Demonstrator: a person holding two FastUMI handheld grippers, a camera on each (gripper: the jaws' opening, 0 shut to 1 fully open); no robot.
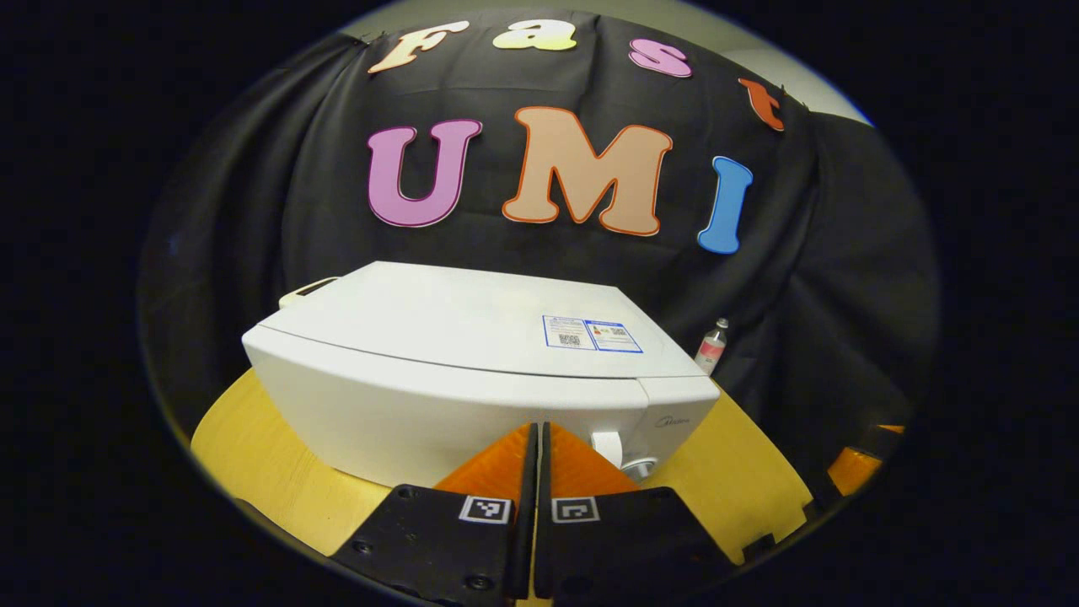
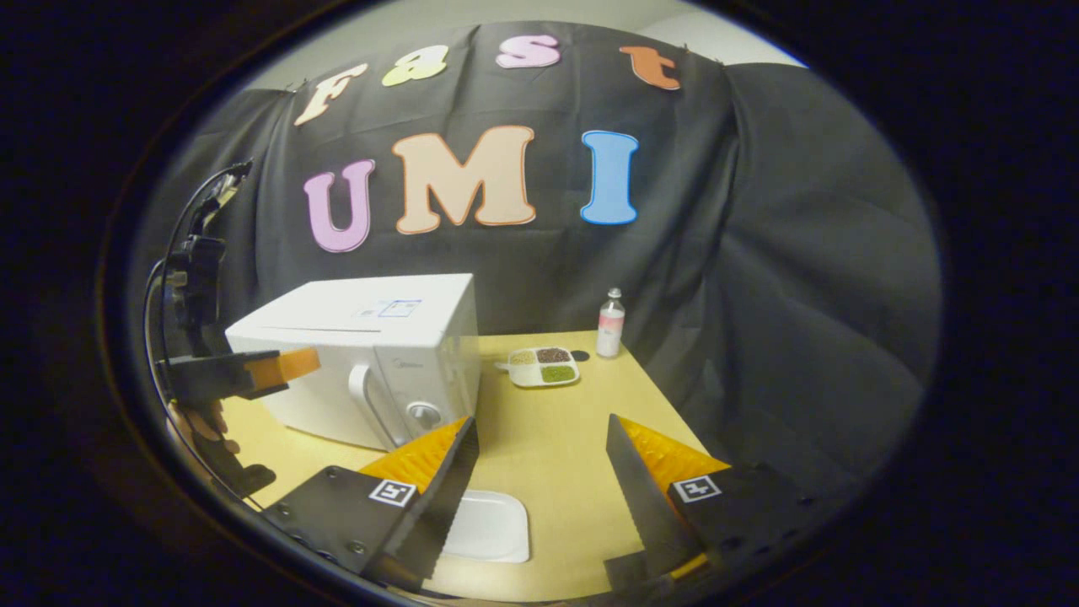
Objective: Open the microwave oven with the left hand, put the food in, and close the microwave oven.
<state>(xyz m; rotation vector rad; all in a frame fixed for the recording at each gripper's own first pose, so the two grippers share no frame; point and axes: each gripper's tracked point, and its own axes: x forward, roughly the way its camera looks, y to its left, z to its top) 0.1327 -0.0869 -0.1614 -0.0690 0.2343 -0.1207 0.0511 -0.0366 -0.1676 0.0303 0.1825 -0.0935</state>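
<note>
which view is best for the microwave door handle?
Right gripper view: the handle of the microwave shows as a full white curved bar beside the dial. In the left gripper view the closed fingers of the left gripper cover most of the handle; only a short white piece shows.

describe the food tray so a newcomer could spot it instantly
Start at the white microwave on the yellow table. Just past its right side, near the dark cloth wall, lies the tray. It is white with compartments of coloured grains, unlike the upright bottle beside it.
</note>
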